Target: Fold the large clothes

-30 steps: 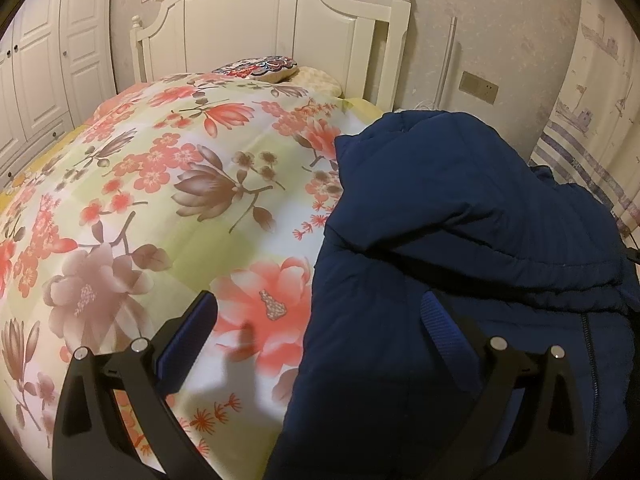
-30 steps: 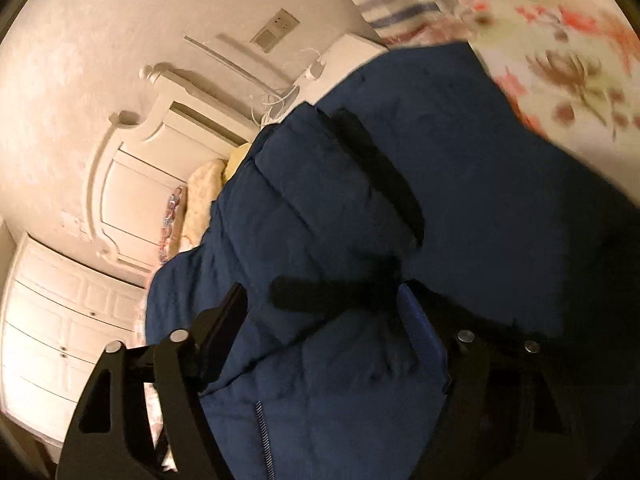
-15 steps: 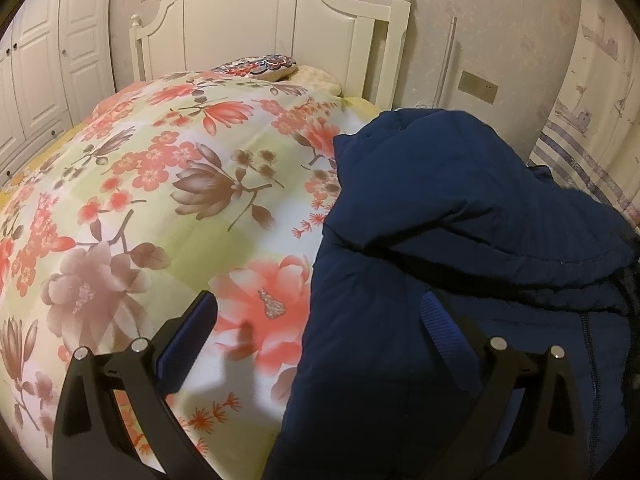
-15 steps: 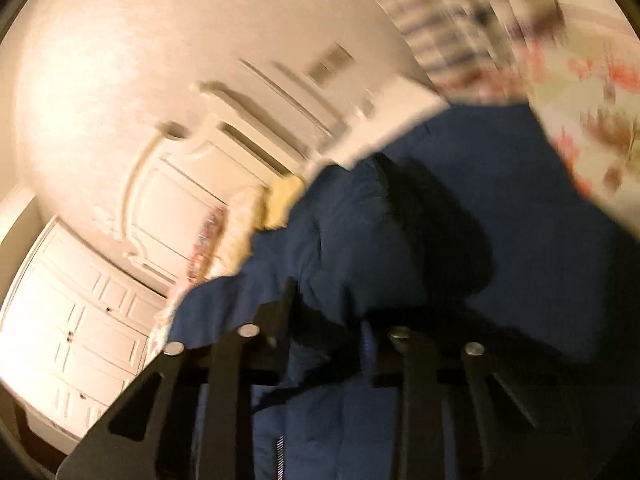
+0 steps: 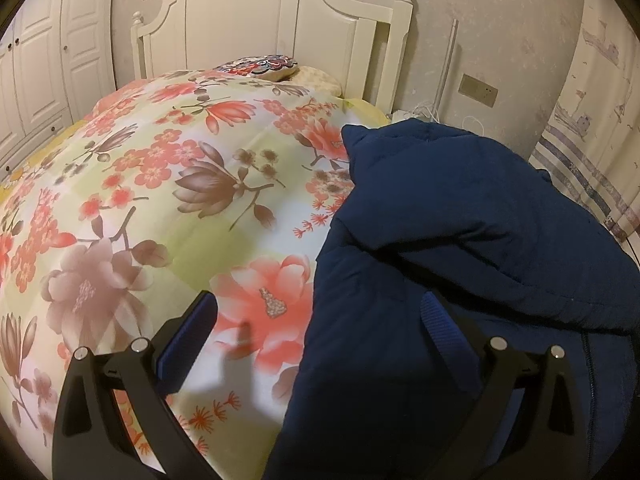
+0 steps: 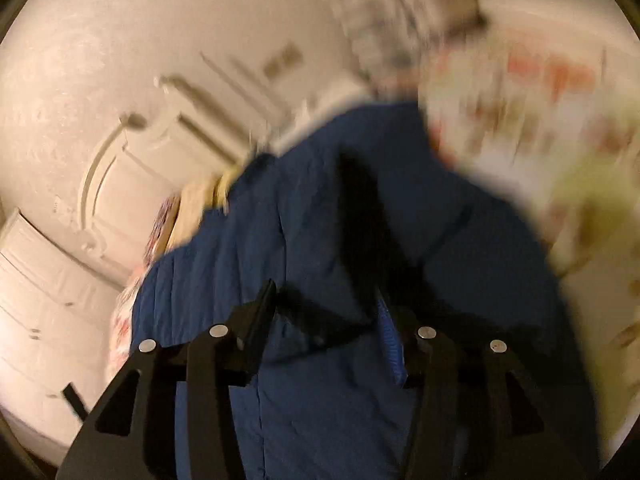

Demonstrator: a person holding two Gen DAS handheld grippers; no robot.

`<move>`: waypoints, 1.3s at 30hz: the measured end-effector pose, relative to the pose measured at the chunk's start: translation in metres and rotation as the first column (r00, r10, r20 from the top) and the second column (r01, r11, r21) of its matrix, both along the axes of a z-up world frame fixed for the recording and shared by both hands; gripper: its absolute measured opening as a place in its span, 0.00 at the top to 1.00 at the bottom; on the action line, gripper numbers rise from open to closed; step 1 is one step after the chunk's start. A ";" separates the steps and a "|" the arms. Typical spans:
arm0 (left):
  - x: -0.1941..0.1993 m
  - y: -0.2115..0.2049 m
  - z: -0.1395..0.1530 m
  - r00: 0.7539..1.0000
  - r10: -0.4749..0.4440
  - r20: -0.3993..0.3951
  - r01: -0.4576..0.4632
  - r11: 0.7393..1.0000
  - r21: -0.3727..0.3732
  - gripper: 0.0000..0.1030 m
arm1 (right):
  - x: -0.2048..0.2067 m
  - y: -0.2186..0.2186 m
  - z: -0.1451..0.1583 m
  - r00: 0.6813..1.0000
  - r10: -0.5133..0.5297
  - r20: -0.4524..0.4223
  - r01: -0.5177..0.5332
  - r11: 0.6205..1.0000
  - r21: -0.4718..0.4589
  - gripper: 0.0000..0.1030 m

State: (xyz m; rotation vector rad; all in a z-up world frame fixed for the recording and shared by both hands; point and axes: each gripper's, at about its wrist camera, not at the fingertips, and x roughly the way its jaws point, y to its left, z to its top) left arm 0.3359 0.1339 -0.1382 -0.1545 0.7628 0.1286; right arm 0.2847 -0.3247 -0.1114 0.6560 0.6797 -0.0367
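Navy blue quilted fabric fills the right side of the left wrist view: a large padded jacket (image 5: 460, 240) is heaped at the right edge of the bed (image 5: 168, 184), with one thick fold doubled over the lower layers and a zip line seen at the lower right. The rest of the bed is covered by a floral quilt (image 5: 160, 168) in pink, coral and pale green. A patterned cushion (image 5: 260, 66) is laid at the head edge, just in front of the white headboard (image 5: 256, 28). White wardrobe doors (image 5: 36, 64) are seen along the left wall, and a striped curtain (image 5: 584, 176) at the right.

The left gripper (image 5: 316, 328) is held with its jaws spread wide; one finger is seen over the quilt and the other over the jacket, and nothing is pinched between them.

The right wrist view is blurred. The right gripper (image 6: 326, 316) is seen above the jacket (image 6: 320, 240) with its jaws partly apart, having just been opening; the blue cloth is seen between the fingers, but no pinch on it can be made out.
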 end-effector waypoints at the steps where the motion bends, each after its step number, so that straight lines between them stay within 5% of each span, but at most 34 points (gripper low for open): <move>1: 0.001 -0.001 0.000 1.000 -0.001 -0.003 0.001 1.000 0.002 0.02 | -0.006 0.004 0.013 0.999 -0.030 0.041 0.033 0.997 -0.070 0.53; 3: 0.000 -0.001 0.000 1.000 0.000 -0.002 0.000 1.000 0.007 0.02 | -0.014 0.022 0.042 0.989 -0.032 0.142 0.065 0.970 -0.235 0.48; 4: 0.000 -0.002 0.000 1.000 0.000 -0.001 0.000 1.000 0.008 0.02 | -0.009 0.037 0.050 0.987 0.022 0.160 0.030 0.948 -0.317 0.36; 5: -0.001 -0.001 -0.001 1.000 0.001 -0.002 -0.001 1.000 0.008 0.02 | 0.000 0.053 0.051 0.987 0.082 0.135 -0.022 0.916 -0.401 0.28; 7: -0.001 -0.001 -0.001 1.000 0.003 0.000 -0.003 1.000 0.006 0.02 | 0.023 0.071 0.042 0.984 0.169 0.048 -0.127 0.872 -0.472 0.27; 11: 0.001 0.001 -0.002 1.000 -0.001 -0.018 0.001 1.000 -0.013 0.02 | 0.062 0.083 -0.019 0.949 0.246 -0.196 -0.311 0.827 -0.468 0.26; 15: 0.011 0.001 0.006 0.992 0.023 -0.122 -0.022 1.000 0.011 0.04 | 0.067 0.086 -0.019 0.942 0.263 -0.210 -0.333 0.819 -0.467 0.23; 22: 0.029 -0.059 0.085 0.987 -0.152 0.058 0.153 0.988 -0.014 0.02 | 0.059 0.094 -0.018 0.943 0.267 -0.199 -0.331 0.811 -0.483 0.19; 25: 0.057 -0.090 0.068 0.980 -0.200 0.002 0.200 0.980 0.008 0.02 | 0.058 0.092 -0.017 0.943 0.274 -0.188 -0.331 0.820 -0.467 0.19; 27: 0.079 -0.106 0.029 0.974 -0.193 -0.119 0.199 0.979 0.041 0.02 | 0.058 0.091 -0.016 0.943 0.276 -0.183 -0.331 0.824 -0.461 0.18; 30: 0.082 -0.123 -0.005 0.968 -0.181 -0.175 0.211 0.962 0.171 0.02 | 0.058 0.091 -0.016 0.941 0.285 -0.181 -0.337 0.822 -0.459 0.16; 33: 0.084 -0.123 0.008 0.964 -0.158 -0.215 0.193 0.970 0.149 0.02 | 0.057 0.091 -0.016 0.942 0.284 -0.181 -0.336 0.822 -0.459 0.16; 35: 0.085 -0.124 0.031 0.972 -0.169 -0.165 0.189 0.976 0.110 0.02 | 0.058 0.091 -0.016 0.942 0.284 -0.179 -0.335 0.824 -0.458 0.16; 39: 0.108 -0.145 0.064 0.980 -0.189 -0.069 0.199 0.961 0.192 0.02 | 0.058 0.091 -0.016 0.943 0.286 -0.173 -0.334 0.827 -0.453 0.16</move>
